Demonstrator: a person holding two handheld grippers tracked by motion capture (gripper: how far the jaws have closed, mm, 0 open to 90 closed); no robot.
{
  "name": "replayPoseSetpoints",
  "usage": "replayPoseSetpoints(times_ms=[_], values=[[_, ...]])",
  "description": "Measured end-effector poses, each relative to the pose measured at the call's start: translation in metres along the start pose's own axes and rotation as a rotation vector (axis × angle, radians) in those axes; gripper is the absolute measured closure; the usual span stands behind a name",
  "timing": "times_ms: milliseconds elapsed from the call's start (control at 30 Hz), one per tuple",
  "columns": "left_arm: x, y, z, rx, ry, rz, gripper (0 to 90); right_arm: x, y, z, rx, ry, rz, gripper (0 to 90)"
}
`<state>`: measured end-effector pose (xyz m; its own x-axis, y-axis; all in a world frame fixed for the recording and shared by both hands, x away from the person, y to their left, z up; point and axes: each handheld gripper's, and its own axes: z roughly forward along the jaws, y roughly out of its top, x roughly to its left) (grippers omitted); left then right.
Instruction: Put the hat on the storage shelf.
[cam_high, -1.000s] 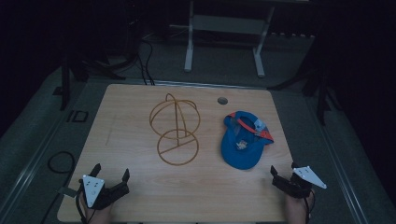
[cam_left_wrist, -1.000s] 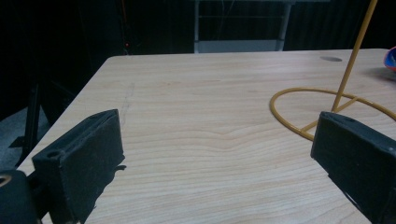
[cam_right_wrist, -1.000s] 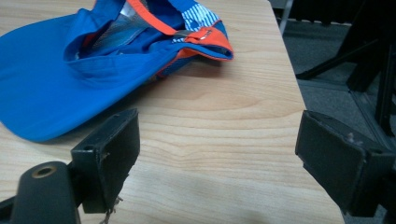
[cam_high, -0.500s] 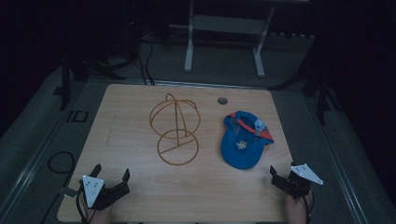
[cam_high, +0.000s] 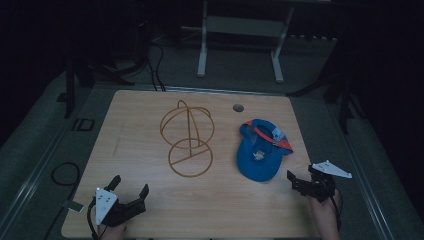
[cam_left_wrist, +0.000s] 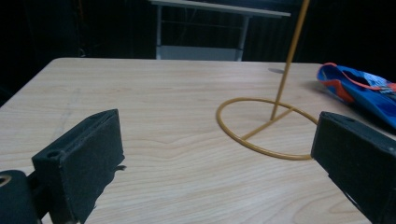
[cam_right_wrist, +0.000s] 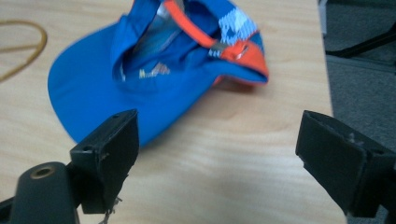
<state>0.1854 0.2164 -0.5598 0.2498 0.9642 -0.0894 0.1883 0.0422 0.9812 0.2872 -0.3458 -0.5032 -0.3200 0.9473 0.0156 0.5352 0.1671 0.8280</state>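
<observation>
A blue cap with orange trim (cam_high: 260, 150) lies upside down on the right part of the wooden table (cam_high: 140, 145). In the right gripper view the cap (cam_right_wrist: 154, 74) sits just ahead of the jaws. A yellow wire stand (cam_high: 189, 137), a ring base with a domed frame on a post, rises at the table's middle; its base ring (cam_left_wrist: 266, 128) lies ahead of the left jaws. My left gripper (cam_high: 130, 192) rests open at the near left edge. Near the right front corner my right gripper (cam_high: 302, 180) is open, close to the cap's brim.
A round cable hole (cam_high: 238, 107) sits near the table's far edge. A white-legged frame (cam_high: 240, 45) stands on the floor beyond the table. Cables (cam_high: 65, 175) lie on the floor at the left. The table's right edge (cam_right_wrist: 327, 93) is near the right gripper.
The right gripper has shifted slightly; the left gripper, the cap and the stand have not moved.
</observation>
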Motion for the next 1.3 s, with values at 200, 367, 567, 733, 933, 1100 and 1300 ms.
replayPoseSetpoints(times_ms=[200,367,567,733,933,1100,1300], values=[[-0.003,-0.001,0.001,0.047,0.025,0.042,2.6,-0.004,0.026,-0.003,-0.02,0.085,0.025,14.2],[-0.001,0.0,0.001,0.035,-0.006,0.006,2.6,-0.003,0.04,-0.005,-0.045,0.094,0.023,14.2],[-0.007,0.001,0.002,0.082,-0.057,0.015,2.7,0.0,0.073,0.004,-0.075,0.08,-0.037,16.9],[-0.014,0.003,0.0,0.094,-0.076,0.058,3.6,-0.001,0.088,0.019,-0.069,0.071,-0.058,20.9],[-0.016,0.002,0.002,0.134,-0.102,0.069,3.7,-0.003,0.098,0.037,-0.05,0.083,-0.052,22.2],[-0.014,0.001,0.002,0.163,-0.113,0.051,4.9,-0.006,0.102,0.061,-0.037,0.072,-0.063,22.2],[-0.013,0.002,0.001,0.158,-0.108,0.059,5.0,-0.012,0.1,0.085,-0.007,0.06,-0.035,22.8]])
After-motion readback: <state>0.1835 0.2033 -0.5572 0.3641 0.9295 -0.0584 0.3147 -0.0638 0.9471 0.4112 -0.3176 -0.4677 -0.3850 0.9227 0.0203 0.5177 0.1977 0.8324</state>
